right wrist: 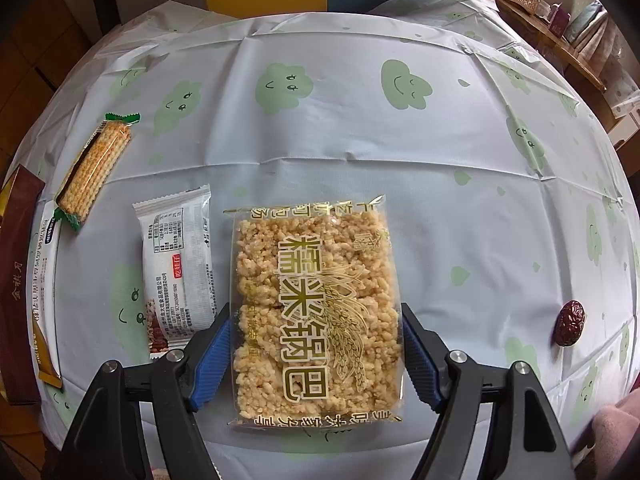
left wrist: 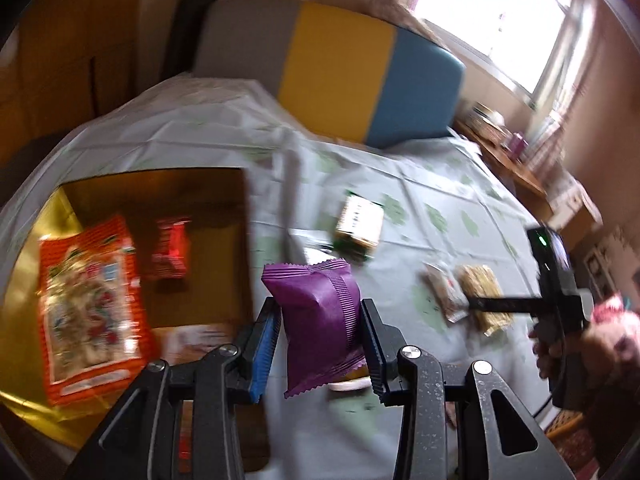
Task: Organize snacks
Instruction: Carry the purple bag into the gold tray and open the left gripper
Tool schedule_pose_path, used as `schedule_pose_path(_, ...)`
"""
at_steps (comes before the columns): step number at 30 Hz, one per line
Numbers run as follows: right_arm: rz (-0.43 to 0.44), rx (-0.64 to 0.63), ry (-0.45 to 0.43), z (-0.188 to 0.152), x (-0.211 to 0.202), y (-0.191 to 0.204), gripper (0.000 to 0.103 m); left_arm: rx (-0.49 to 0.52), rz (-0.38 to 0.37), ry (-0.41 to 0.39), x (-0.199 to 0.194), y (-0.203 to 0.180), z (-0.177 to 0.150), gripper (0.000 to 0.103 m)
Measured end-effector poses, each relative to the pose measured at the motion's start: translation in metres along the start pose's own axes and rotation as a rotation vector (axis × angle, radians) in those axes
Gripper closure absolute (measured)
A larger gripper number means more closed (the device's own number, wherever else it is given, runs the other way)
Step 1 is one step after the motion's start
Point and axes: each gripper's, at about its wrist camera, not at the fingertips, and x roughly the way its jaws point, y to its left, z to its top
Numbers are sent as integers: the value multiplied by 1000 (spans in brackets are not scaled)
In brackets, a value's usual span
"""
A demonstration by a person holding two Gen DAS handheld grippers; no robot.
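Sorting step: left hand-held gripper (left wrist: 320, 334) pinching purple packet (left wrist: 320, 320) beside gold box (left wrist: 160, 240), next a drop inside; right hand-held gripper (right wrist: 316, 354) spread astride rice-cake pack (right wrist: 316, 308) on the surface (right wrist: 400, 152), needing closure.

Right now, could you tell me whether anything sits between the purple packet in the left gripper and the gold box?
Nothing visible does. The left gripper holds the purple foil snack packet beside the gold cardboard box, with only pale tablecloth between them.

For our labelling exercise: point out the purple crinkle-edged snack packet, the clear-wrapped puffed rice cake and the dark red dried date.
Purple crinkle-edged snack packet (left wrist: 320, 316), left wrist view, middle seam.
Clear-wrapped puffed rice cake (right wrist: 314, 304), right wrist view, centre of wrapper.
Dark red dried date (right wrist: 569, 323), right wrist view, its middle.
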Motion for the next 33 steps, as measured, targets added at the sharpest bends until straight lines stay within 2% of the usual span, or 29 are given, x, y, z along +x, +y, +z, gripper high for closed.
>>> schedule_pose_path(4,-2,-2,-1,0,-1,0,25,-76,72,-4,1,43,14,63)
schedule_pose_path(7,-5,-4,-2,0,-1,0,25,-112,88,-15,6,64,27,63)
schedule_pose_path(12,-9,-6,-2,0,-2,1,25,-105,106,-9,28,77,54,62)
schedule_pose_path(14,-10,-6,-2,0,-2,1,25,-100,134,-13,40,80,63,60)
schedule_pose_path(17,-11,-6,-3,-1,-2,1,25,-117,125,-8,55,86,72,54)
schedule_pose_path(21,-14,-7,-3,0,-2,1,25,-171,144,-5,58,94,68,54)
schedule_pose_path(33,-27,-16,-5,1,-3,3,26,-117,216,-20,8,71,13,54)
